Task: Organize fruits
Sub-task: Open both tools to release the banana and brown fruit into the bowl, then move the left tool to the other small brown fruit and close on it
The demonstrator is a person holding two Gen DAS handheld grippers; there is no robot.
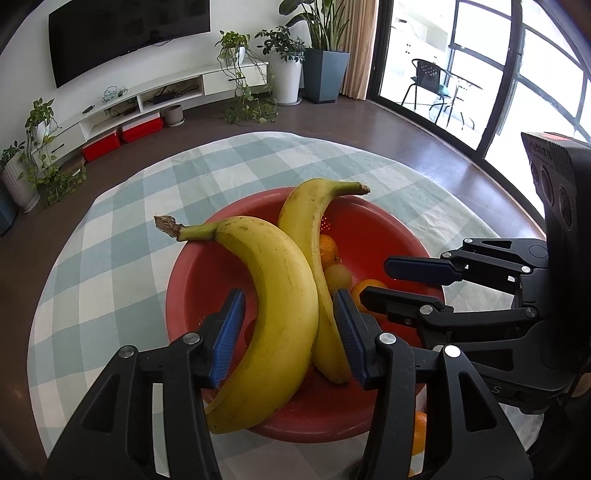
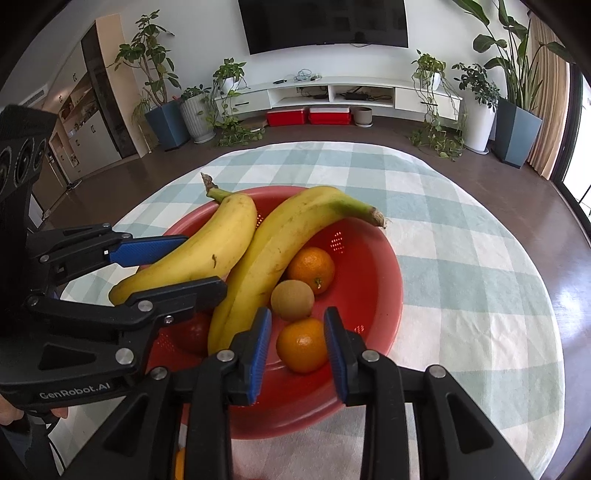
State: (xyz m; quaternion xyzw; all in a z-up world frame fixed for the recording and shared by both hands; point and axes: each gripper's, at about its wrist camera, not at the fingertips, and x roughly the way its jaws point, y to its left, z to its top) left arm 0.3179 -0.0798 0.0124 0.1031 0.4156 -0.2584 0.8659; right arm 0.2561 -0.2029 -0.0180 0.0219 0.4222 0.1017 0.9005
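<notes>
Left to right around the red colander bowl (image 2: 376, 280): left gripper (image 1: 288, 332) hovers over the near-left rim, blue pads apart w/ both bananas sitting between them, not pinched afaict. The left banana (image 1: 277, 314) leans across the left rim, stem poking out past it; the second banana (image 1: 314, 229) crosses it toward the middle. Right of those, inside the bowl: a mandarin (image 2: 312, 269), a kiwi (image 2: 291, 299) just below it, and another mandarin (image 2: 301, 345) nearest the front rim. Right gripper (image 2: 297, 347) straddles that front mandarin, fingers apart, can't tell if the pads touch it.

Progress imo: mostly done, nearly all the fruit is in the bowl. There's still something orange (image 1: 419, 432) on the cloth just outside the front rim, prob one more mandarin, so that's left, plus maybe settling the bananas so they don't tip out.

Surface: round-ish table w/ a pale green/white checked cloth (image 2: 461, 258) under the bowl. Behind it, dark floor, white TV bench w/ red boxes (image 2: 308, 115), wall TV (image 2: 325, 22), lots of potted plants, glass doors (image 1: 461, 55) off to the bowl's right.
</notes>
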